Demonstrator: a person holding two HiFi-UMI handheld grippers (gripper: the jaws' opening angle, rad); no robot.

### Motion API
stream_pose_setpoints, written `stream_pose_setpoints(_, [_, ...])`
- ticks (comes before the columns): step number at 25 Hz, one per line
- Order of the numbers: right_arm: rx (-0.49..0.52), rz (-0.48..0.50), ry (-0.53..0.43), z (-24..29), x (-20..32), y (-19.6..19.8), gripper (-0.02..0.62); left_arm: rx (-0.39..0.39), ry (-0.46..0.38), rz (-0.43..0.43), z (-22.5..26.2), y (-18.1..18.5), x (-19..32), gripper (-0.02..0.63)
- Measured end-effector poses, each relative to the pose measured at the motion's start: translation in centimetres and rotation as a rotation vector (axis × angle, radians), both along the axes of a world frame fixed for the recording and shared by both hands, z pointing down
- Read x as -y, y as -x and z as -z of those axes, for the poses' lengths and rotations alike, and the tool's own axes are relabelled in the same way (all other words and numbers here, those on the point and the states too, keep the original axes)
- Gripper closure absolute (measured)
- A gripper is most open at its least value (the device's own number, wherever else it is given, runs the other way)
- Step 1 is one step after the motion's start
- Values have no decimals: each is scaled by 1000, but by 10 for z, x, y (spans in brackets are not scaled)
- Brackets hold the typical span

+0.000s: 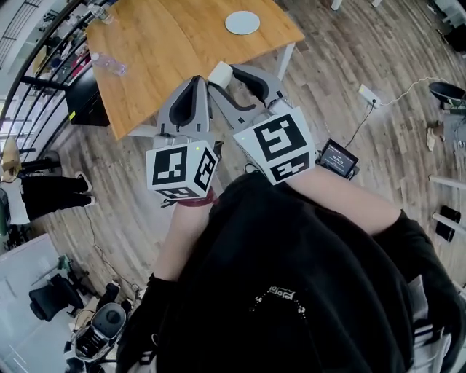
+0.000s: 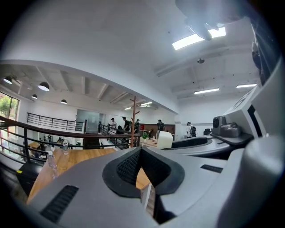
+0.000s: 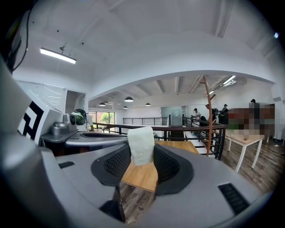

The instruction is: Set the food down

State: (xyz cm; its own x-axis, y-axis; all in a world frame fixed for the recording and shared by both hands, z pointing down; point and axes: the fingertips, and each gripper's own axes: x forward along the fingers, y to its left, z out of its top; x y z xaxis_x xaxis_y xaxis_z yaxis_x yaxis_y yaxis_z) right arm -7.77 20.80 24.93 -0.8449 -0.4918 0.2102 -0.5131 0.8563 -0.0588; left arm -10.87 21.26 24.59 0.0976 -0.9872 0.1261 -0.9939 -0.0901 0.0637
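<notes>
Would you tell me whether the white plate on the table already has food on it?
No, the plate looks bare, and the pale food sits between the right hand-held gripper's jaws.

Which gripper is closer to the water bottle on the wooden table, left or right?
Left. In the head view the left gripper sits to the right of the bottle; the right gripper, gripping the white food, is farther right.
</notes>
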Motion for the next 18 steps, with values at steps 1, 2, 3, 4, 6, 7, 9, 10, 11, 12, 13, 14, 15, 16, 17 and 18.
stream_pose_setpoints(1, [-1, 10, 0, -1, 2, 4, 423, 2, 3, 10, -1, 4, 2, 601])
stream_pose_setpoints(2, [-1, 21, 1, -2, 4, 8, 423, 3, 5, 24, -2, 8, 3, 601])
stream_pose_setpoints(3, [1, 34, 3, -4, 6, 12, 423, 4, 9, 40, -3, 12, 5, 601])
stream_pose_setpoints(4, [4, 46, 9, -5, 9, 17, 423, 4, 13, 55, -5, 16, 7, 601])
stream_pose_setpoints(6, [8, 66, 21, -7, 14, 23, 423, 4, 23, 78, -7, 23, 12, 600])
stream_pose_setpoints(7, [9, 75, 27, -8, 18, 25, 423, 5, 28, 88, -8, 25, 15, 601])
stream_pose_setpoints(9, [10, 92, 37, -10, 27, 27, 423, 8, 37, 103, -10, 27, 24, 601])
stream_pose_setpoints(10, [10, 100, 42, -12, 32, 27, 423, 6, 42, 109, -12, 26, 28, 601])
stream_pose_setpoints(11, [9, 106, 48, -14, 37, 26, 423, 3, 47, 114, -14, 25, 34, 601])
stream_pose_setpoints(12, [8, 111, 53, -16, 44, 25, 423, 0, 52, 116, -16, 24, 41, 601])
stream_pose_setpoints(13, [7, 116, 57, -18, 52, 24, 423, -2, 56, 119, -18, 23, 48, 600])
stream_pose_setpoints(14, [7, 119, 60, -20, 60, 24, 423, -3, 59, 121, -19, 23, 57, 600])
stream_pose_setpoints(15, [7, 122, 64, -21, 70, 24, 423, -4, 62, 123, -20, 23, 66, 601])
stream_pose_setpoints(16, [8, 124, 67, -22, 80, 24, 423, -5, 64, 126, -22, 24, 77, 600])
stream_pose_setpoints(17, [9, 126, 70, -23, 92, 26, 423, -6, 65, 127, -22, 25, 88, 601])
stream_pose_setpoints(18, [10, 127, 71, -23, 104, 28, 423, -6, 66, 128, -23, 27, 100, 601])
